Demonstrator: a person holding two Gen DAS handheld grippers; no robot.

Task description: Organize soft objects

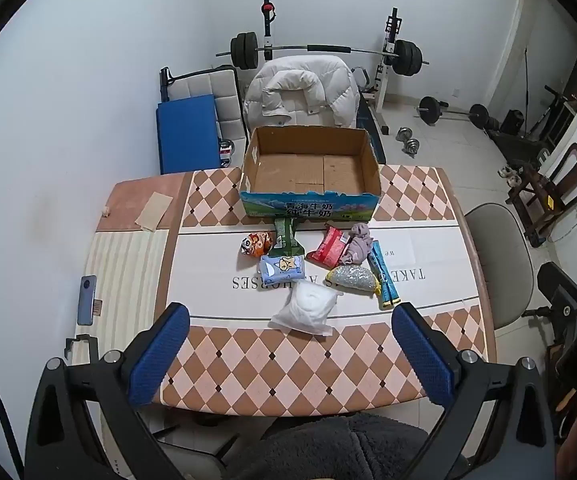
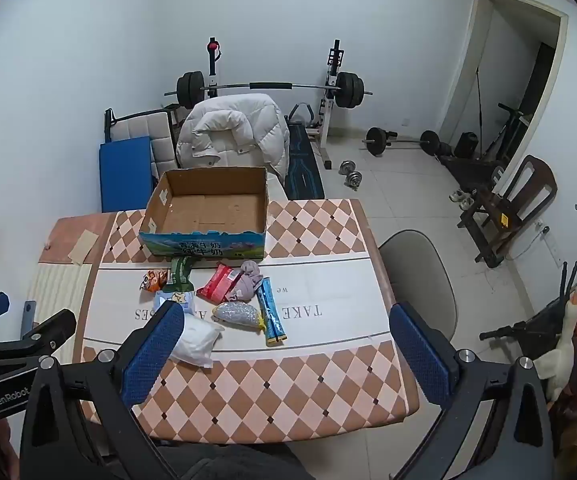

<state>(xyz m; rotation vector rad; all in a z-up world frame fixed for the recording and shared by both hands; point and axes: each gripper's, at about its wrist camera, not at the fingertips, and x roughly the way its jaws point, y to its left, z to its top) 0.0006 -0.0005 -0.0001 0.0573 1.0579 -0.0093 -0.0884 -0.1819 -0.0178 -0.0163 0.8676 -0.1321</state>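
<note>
Eight soft items lie clustered mid-table, just in front of an open brown cardboard box (image 1: 310,168) with a blue and green printed front panel, its inside bare. Nearest the camera is a puffy white plastic pouch (image 1: 306,312), crinkled and pillow-shaped, straddling the edge between the white centre strip and the diamond-patterned cloth of the table (image 1: 288,376). Behind it to the left sits a light blue tissue pack (image 1: 281,268) printed with a cartoon animal, and beyond that a small orange snack bag (image 1: 257,243) and a long green wrapper (image 1: 285,236) that reaches up to touch the box front. To the right a glittery silver pouch with a yellow tip (image 1: 354,278) lies beside a slim blue stick packet (image 1: 384,276), with a red foil snack bag (image 1: 328,249) and a crumpled mauve cloth (image 1: 358,246) touching each other behind.

The left gripper (image 1: 290,350) hangs above the near table edge with its blue-padded jaws spread wide, holding nothing. The right gripper (image 2: 284,354) is likewise spread wide and holds nothing; in the right wrist view its left pad overlaps the white pouch (image 2: 198,338), though contact cannot be judged.

A white puffer jacket (image 1: 302,92) drapes a chair behind the box.
</note>
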